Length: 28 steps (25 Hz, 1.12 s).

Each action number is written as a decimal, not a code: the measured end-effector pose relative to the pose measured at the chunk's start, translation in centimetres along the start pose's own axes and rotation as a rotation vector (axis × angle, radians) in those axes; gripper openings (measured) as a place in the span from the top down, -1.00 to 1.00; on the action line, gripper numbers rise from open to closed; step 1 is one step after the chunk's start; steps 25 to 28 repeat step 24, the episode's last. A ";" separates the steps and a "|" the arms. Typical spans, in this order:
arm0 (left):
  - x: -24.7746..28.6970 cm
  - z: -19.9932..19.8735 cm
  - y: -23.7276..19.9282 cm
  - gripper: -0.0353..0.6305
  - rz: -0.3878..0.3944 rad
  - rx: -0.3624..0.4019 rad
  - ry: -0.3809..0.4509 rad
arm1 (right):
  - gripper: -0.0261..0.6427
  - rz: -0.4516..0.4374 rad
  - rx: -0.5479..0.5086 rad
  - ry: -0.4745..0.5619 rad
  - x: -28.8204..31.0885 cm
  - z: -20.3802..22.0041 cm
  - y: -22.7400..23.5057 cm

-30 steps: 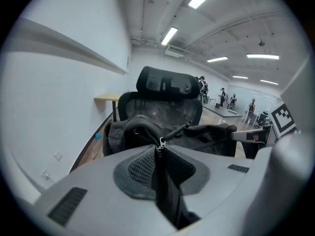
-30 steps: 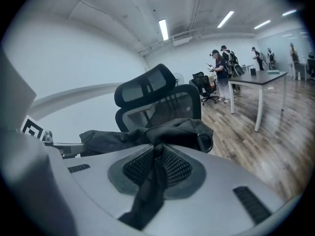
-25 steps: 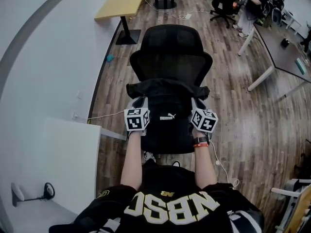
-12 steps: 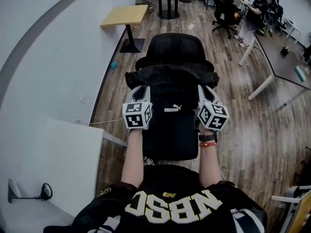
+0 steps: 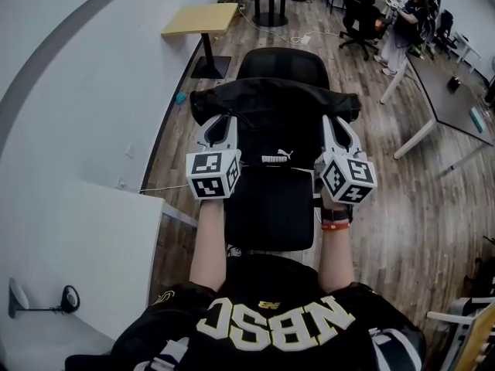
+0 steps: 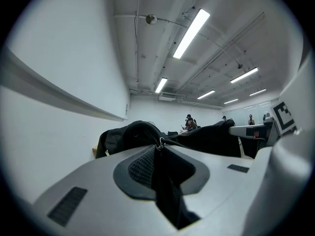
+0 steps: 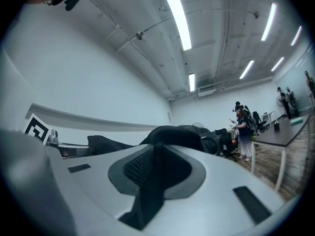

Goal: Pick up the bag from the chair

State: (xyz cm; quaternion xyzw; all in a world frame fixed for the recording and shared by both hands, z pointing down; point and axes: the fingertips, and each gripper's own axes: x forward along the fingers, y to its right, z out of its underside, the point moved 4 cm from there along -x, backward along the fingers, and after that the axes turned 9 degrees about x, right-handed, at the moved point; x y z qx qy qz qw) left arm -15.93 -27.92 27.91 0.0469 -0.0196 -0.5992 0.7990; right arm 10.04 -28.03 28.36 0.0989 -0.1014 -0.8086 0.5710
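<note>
A black bag [image 5: 274, 122] with a white logo hangs in the air above a black office chair [image 5: 271, 207], whose headrest shows behind the bag's top edge. My left gripper [image 5: 222, 124] is shut on the bag's left top edge. My right gripper [image 5: 334, 124] is shut on its right top edge. In the left gripper view, black fabric [image 6: 165, 181] and a zipper are pinched between the closed jaws. The right gripper view shows black fabric [image 7: 150, 186] clamped the same way, with the bag [image 7: 187, 134] bulging beyond the jaws.
A white wall runs along the left, with a white box [image 5: 77, 246] near my left arm. A small wooden table [image 5: 199, 22] stands behind the chair. A grey desk [image 5: 456, 83] and seated people are at the right, on a wood floor [image 5: 402, 207].
Both grippers have risen and spread apart, lifting the bag up off the chair seat. The bag's top edge now stretches wider and covers more of the chair back.
</note>
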 end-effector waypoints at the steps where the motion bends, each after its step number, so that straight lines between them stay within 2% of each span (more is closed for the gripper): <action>1: 0.0 -0.1 0.0 0.71 0.000 0.002 0.002 | 0.73 -0.001 0.000 -0.001 0.0 0.0 0.0; 14: -0.1 0.0 0.6 0.71 0.023 -0.003 0.005 | 0.73 0.003 0.012 -0.017 -0.7 0.3 0.2; 20: -1.0 1.1 2.3 0.71 0.030 -0.004 0.003 | 0.73 0.002 0.009 -0.018 -2.6 1.3 1.2; 28: -0.6 0.7 1.6 0.71 0.030 -0.004 0.009 | 0.73 -0.015 -0.006 -0.018 -1.8 1.1 0.7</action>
